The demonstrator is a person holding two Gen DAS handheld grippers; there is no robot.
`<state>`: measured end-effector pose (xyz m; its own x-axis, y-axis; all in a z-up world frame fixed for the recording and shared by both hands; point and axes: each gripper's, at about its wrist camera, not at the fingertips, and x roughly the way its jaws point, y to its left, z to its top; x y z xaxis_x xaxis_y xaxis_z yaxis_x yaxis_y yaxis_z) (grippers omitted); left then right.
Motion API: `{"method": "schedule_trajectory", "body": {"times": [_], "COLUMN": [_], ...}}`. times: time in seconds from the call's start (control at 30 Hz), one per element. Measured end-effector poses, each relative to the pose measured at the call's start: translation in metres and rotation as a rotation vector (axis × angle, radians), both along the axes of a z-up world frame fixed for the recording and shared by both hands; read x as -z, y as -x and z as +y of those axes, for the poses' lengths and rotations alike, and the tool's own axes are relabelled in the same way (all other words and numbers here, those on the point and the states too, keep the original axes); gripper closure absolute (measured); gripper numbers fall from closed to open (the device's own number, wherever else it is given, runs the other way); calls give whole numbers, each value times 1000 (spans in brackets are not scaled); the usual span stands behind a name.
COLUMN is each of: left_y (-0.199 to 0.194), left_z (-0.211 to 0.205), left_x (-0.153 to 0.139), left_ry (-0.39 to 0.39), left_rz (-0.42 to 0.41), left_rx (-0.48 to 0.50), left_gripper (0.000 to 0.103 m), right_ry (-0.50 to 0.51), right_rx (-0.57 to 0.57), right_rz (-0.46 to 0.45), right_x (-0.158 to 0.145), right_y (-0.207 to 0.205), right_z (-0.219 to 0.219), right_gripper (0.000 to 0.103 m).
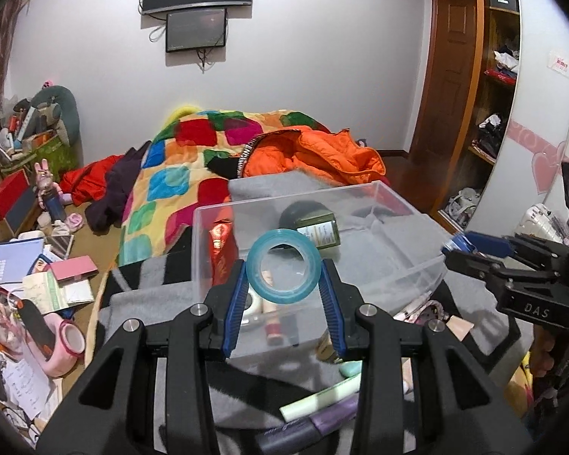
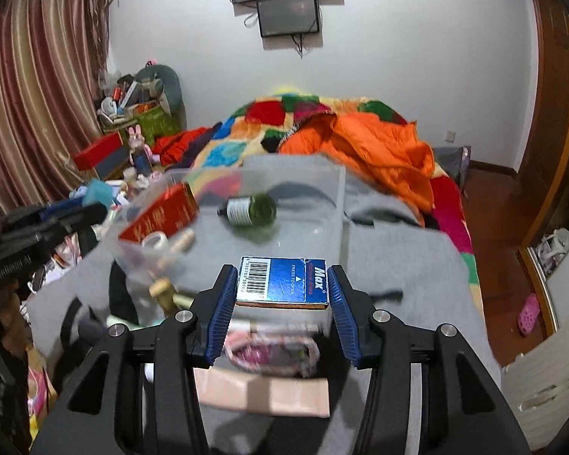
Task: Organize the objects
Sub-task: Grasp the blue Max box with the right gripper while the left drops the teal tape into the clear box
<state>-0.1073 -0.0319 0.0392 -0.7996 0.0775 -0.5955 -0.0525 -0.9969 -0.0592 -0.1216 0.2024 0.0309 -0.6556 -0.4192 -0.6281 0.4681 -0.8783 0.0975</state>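
Note:
My left gripper (image 1: 283, 270) is shut on a blue roll of tape (image 1: 283, 265) and holds it above the near edge of a clear plastic bin (image 1: 390, 204) on the grey blanket. In the bin lie a red box (image 1: 222, 244), a green bottle (image 1: 318, 230), a white tape roll and small tubes. My right gripper (image 2: 280, 282) is shut on a small blue Max box (image 2: 282, 282) and holds it near the same bin (image 2: 339, 189), where the green bottle (image 2: 252, 210) and red box (image 2: 161, 220) show. The right gripper also shows at the right of the left wrist view (image 1: 455, 248).
Loose tubes and pens (image 1: 322, 398) lie on the blanket in front of the bin. A pink pouch (image 2: 273, 354) and a tan card (image 2: 261, 394) lie below my right gripper. An orange jacket (image 1: 322, 151) and patchwork quilt lie behind. Clutter covers the floor at left (image 1: 38, 276).

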Motion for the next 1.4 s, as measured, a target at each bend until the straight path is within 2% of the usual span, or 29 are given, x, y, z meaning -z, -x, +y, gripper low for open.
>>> {"method": "schedule_trajectory", "body": {"times": [0.23, 0.53, 0.77, 1.13, 1.27, 1.4], "left_y": [23, 52, 67, 74, 68, 58], "left_z": [6, 7, 7, 15, 14, 15], "left_x": [15, 37, 47, 48, 45, 37], "left_ry": [-8, -49, -99, -92, -87, -62], "left_rz": [-70, -173, -219, -230, -215, -181], "left_rx": [42, 72, 84, 105, 101, 83], "left_gripper": [65, 65, 65, 65, 61, 49], "right_ry": [15, -7, -24, -60, -39, -25], "right_rx": [-3, 2, 4, 9, 0, 8], "right_rz": [-1, -96, -98, -90, -97, -78], "right_x": [-5, 20, 25, 28, 25, 19], "right_y": [24, 48, 51, 52, 51, 46], "right_z": [-21, -41, -48, -53, -50, -44], "right_gripper": [58, 58, 58, 57, 46, 38]}}
